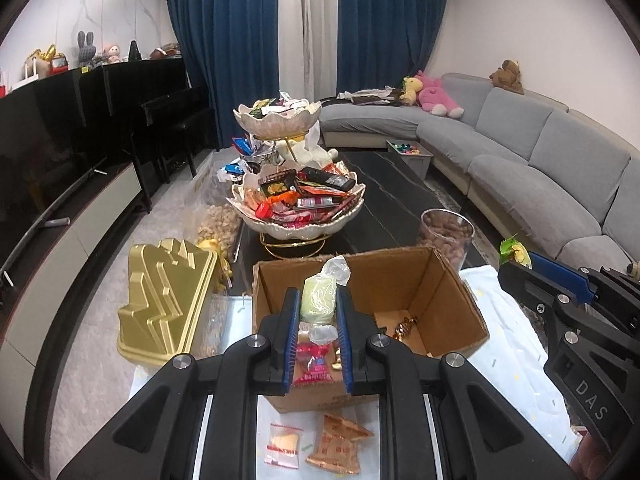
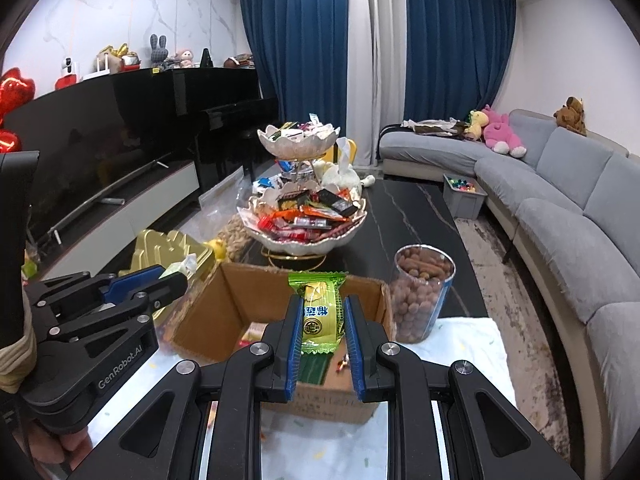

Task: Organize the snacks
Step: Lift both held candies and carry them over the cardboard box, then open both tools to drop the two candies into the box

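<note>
My left gripper is shut on a pale green wrapped snack, held above the open cardboard box. A few loose wrapped snacks lie in the box. My right gripper is shut on a green-and-yellow snack packet over the same cardboard box. Each gripper shows at the edge of the other's view: the right gripper at the right, the left gripper at the left. A two-tier white snack bowl stand heaped with packets stands behind the box.
A glass jar of nuts stands right of the box on the dark table. A gold tray and a bag of nuts lie left. Two small packets rest on the white cloth in front. A grey sofa runs along the right.
</note>
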The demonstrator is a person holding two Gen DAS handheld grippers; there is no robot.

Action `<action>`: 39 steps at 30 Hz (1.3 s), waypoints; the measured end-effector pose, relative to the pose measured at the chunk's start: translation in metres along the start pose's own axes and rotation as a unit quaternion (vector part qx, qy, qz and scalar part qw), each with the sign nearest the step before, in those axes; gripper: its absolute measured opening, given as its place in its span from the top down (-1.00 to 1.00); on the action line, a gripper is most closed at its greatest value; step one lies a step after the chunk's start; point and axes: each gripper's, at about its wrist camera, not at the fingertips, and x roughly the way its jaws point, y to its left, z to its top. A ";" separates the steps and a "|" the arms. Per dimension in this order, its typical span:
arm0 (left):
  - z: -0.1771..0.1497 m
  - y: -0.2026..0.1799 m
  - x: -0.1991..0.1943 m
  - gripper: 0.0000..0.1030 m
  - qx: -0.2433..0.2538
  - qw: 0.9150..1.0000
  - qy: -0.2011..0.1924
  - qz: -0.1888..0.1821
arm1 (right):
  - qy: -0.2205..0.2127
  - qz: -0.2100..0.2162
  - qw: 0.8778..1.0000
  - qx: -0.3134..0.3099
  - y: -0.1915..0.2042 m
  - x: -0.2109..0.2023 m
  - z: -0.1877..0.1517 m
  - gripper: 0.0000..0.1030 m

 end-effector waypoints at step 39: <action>0.011 0.000 0.060 -0.17 0.012 0.999 0.037 -0.013 | 0.048 -0.014 0.999 0.009 -0.023 0.068 0.016 -0.21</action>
